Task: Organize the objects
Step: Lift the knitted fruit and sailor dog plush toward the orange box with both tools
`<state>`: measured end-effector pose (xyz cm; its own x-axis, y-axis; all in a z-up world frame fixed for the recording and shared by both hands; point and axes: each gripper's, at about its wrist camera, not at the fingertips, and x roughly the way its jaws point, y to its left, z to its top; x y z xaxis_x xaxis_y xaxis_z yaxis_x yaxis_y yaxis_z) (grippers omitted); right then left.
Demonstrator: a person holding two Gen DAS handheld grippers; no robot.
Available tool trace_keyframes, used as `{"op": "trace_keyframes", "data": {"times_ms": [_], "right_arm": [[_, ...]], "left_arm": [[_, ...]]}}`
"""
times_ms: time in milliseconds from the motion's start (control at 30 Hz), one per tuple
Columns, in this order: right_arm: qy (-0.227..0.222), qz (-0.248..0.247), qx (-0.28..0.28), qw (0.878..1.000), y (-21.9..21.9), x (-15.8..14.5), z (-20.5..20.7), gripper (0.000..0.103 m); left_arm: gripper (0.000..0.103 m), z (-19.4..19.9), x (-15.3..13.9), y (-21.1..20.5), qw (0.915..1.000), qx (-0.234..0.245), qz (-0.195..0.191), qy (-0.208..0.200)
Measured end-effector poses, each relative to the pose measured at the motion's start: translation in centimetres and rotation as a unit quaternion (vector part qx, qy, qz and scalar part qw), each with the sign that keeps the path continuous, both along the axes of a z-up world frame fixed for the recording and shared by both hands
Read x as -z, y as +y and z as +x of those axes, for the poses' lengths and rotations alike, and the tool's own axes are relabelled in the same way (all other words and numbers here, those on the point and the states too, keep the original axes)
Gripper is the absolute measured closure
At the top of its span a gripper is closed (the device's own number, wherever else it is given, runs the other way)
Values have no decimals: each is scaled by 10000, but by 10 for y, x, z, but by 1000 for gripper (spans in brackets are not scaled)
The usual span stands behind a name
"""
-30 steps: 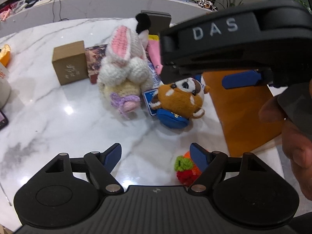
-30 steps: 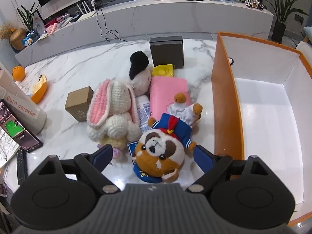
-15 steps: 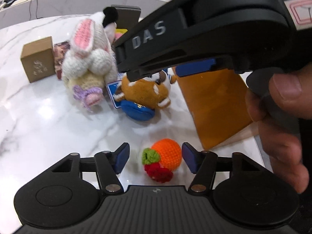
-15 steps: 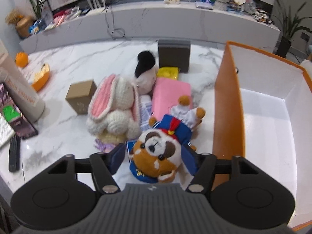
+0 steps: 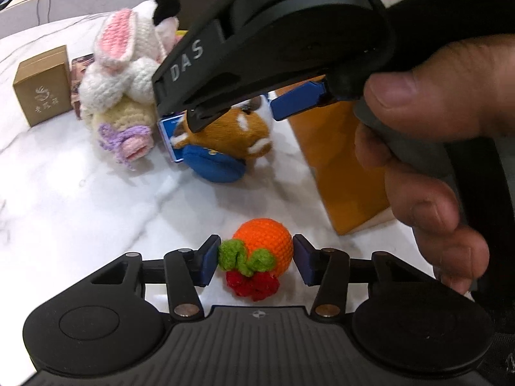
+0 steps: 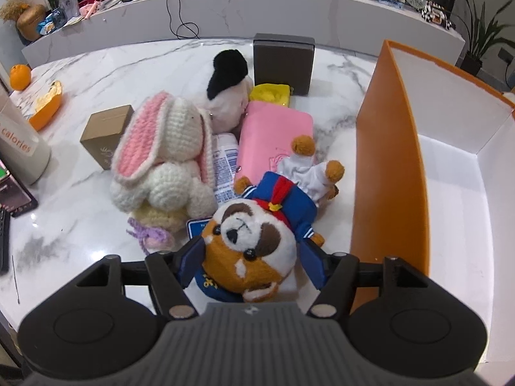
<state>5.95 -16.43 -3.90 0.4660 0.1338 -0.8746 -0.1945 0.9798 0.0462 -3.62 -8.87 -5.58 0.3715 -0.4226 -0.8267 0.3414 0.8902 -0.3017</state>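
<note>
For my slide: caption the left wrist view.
Left gripper closing around a crocheted orange ball with green leaves on the white marble table.

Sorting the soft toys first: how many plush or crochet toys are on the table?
4: the crochet bunny left of the pile, a black-capped plush behind it, the sailor dog between the right gripper's fingers, and the crochet orange between the left's. Others may be hidden underneath.
</note>
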Motion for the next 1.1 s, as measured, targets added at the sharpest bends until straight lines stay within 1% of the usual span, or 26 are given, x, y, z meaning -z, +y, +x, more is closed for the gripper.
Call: {"op": "trace_keyframes", "data": {"times_ms": [133,367,467,633,1100], "right_arm": [[132,-55,-24,9999,3,9,7,32],[213,-23,-69,9997,3,9,10,37],[239,20,-67,9997,0,8,10,39],[181,63,-74,9998,-3,1,5,39],[-84,353,-136,9993,-8,-26,-9,40]], "left_arm": [[46,-1,-1,3,10000,-29,6,28],[47,-7,-6,3,9999,45,141,0],[48,-10,-9,5,9999,46,162,26],[49,-14,-15,11,9998,24,218,40],[49,-22,-50,31,9995,-239,99,-187]]}}
